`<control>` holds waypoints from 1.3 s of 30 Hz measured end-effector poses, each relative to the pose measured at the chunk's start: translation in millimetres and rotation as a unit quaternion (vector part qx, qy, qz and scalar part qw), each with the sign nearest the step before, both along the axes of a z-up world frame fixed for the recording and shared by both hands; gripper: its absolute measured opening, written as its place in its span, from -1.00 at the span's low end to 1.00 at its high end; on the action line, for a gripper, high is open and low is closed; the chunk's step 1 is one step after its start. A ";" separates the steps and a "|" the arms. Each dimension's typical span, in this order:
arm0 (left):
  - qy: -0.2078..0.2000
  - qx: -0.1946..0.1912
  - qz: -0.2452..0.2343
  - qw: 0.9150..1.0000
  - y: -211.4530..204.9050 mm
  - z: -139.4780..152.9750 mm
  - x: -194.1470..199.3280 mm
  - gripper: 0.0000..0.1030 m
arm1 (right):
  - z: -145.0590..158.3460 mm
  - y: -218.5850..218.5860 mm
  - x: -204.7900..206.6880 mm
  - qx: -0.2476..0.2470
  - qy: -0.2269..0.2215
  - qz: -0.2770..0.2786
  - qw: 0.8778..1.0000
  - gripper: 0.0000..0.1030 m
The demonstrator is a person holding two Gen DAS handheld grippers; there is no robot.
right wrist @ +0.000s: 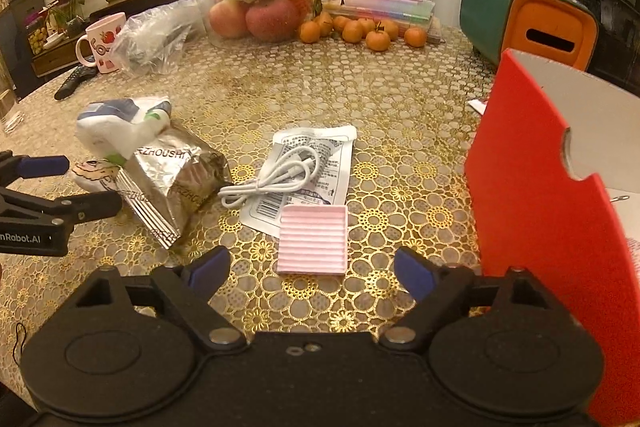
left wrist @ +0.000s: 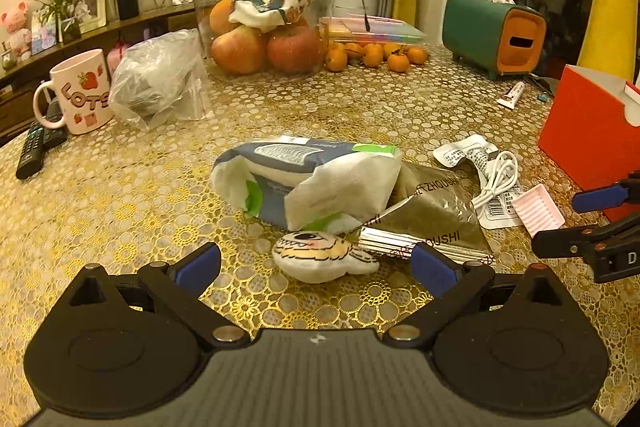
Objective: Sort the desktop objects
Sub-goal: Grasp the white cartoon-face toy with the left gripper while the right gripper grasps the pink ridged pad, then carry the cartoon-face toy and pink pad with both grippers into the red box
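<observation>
My left gripper (left wrist: 316,265) is open and empty, its fingers either side of a small plush tiger toy (left wrist: 320,255) on the table. Behind the toy lie a blue-and-white tissue pack (left wrist: 304,183) and a silver foil packet (left wrist: 432,223). My right gripper (right wrist: 312,269) is open and empty, just in front of a pink ridged tray (right wrist: 313,241). Beyond the tray a white cable (right wrist: 276,177) lies on a printed bag (right wrist: 308,163). The red box (right wrist: 540,211) stands at the right gripper's right side. The toy (right wrist: 94,173) also shows in the right wrist view.
At the back stand a clear bin of apples and oranges (left wrist: 264,27), loose tangerines (left wrist: 372,55), a green-and-orange holder (left wrist: 492,31), a plastic bag (left wrist: 156,79), a pink mug (left wrist: 80,93) and remotes (left wrist: 36,147). A small tube (left wrist: 514,95) lies near the red box (left wrist: 588,131).
</observation>
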State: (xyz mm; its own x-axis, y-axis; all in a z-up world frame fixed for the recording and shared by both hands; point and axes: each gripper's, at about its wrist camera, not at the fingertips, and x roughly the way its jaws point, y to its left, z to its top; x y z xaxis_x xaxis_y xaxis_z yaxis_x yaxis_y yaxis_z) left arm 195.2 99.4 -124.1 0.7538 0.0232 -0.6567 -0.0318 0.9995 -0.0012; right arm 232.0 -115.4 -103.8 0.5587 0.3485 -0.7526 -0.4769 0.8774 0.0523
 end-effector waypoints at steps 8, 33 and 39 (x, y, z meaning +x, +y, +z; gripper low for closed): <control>-0.001 -0.007 -0.014 1.000 -0.4 -2.8 2.4 0.66 | -3.9 4.1 2.6 -0.004 0.002 0.006 1.000 0.54; -0.005 -0.065 0.015 0.998 19.2 -0.4 -5.6 -0.01 | -5.3 6.8 4.8 -0.019 -0.006 -0.008 1.000 -0.23; -0.010 -0.072 0.017 0.997 17.9 6.4 -14.3 -0.02 | 1.6 3.1 -0.8 -0.010 -0.012 -0.012 1.000 -0.24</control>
State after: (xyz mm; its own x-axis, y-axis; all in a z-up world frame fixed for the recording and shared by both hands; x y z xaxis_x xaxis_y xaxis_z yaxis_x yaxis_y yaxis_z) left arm 181.0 117.3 -117.7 0.7671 -0.0441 -0.6400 -0.0642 0.9873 -0.1451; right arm 231.2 -112.2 -102.2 0.5847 0.3204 -0.7453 -0.4566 0.8894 0.0242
